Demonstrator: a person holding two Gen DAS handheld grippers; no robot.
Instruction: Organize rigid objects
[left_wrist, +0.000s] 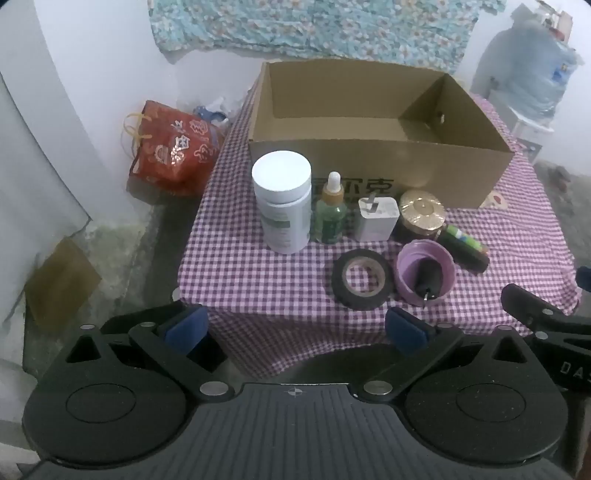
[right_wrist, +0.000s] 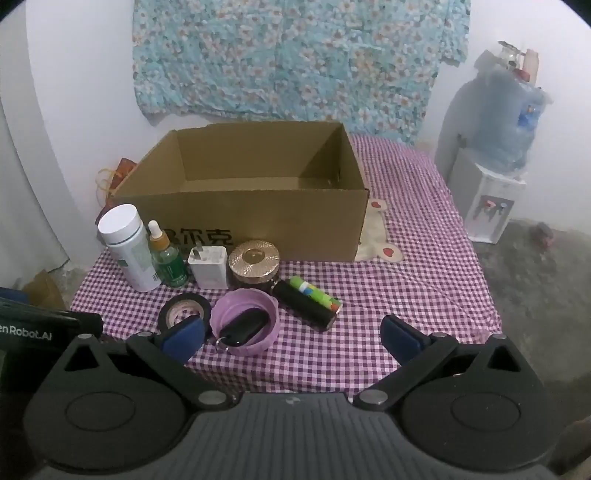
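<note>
While both grippers hang back from the near edge of the worktop (right_wrist: 406, 280), nothing on it is touched.
Left gripper (left_wrist: 295, 328): jaws spread wide, holding nothing, short of the near edge of the checked cloth.
Right gripper (right_wrist: 291, 334): jaws spread wide, holding nothing, over the near edge of the cloth.
Cardboard box (right_wrist: 258, 221): open-topped, at the back of the worktop, its visible interior bare.
Back row, just before the box's front wall, left to right: white bottle (left_wrist: 282, 201), upright; green dropper bottle (left_wrist: 331, 210), upright; white charger plug (left_wrist: 377, 218), prongs up; gold-lidded jar (left_wrist: 421, 214).
Front row: black tape roll (left_wrist: 362, 278), lying flat; purple cup (left_wrist: 424, 273) just to its right, with a black key fob (right_wrist: 243, 326) inside.
Right of the cup: black tube (right_wrist: 304, 306) lying on its side, a green stick (right_wrist: 314, 293) touching it along the far side.
Floor, left of the worktop: red gift bag (left_wrist: 173, 147).
Right background: water dispenser (right_wrist: 491, 162).
</note>
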